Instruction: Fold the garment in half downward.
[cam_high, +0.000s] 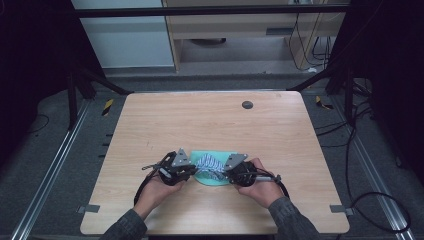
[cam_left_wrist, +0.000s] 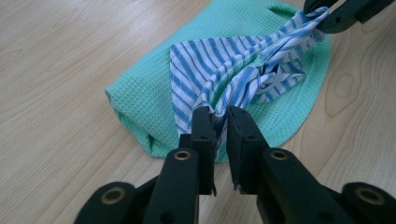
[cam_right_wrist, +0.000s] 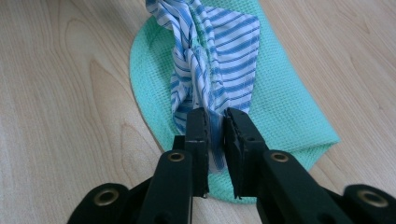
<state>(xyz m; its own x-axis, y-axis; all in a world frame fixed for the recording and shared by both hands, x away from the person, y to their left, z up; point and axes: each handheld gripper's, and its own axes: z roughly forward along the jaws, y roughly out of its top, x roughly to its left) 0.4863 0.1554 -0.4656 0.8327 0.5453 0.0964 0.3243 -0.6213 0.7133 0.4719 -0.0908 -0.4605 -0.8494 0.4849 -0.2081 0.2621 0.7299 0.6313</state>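
A blue-and-white striped cloth lies bunched on a mint green waffle-weave cloth near the table's front middle. My left gripper is shut on one end of the striped cloth, which rises off the green cloth. The other gripper's jaws hold the far end at the top right of the left gripper view. My right gripper is shut on the striped cloth too, over the green cloth. In the high view the left gripper and right gripper flank the cloths, stretching the striped one between them.
The wooden table has a dark round cap near its far edge. A black metal frame stands around the table, and cables trail on the floor at right.
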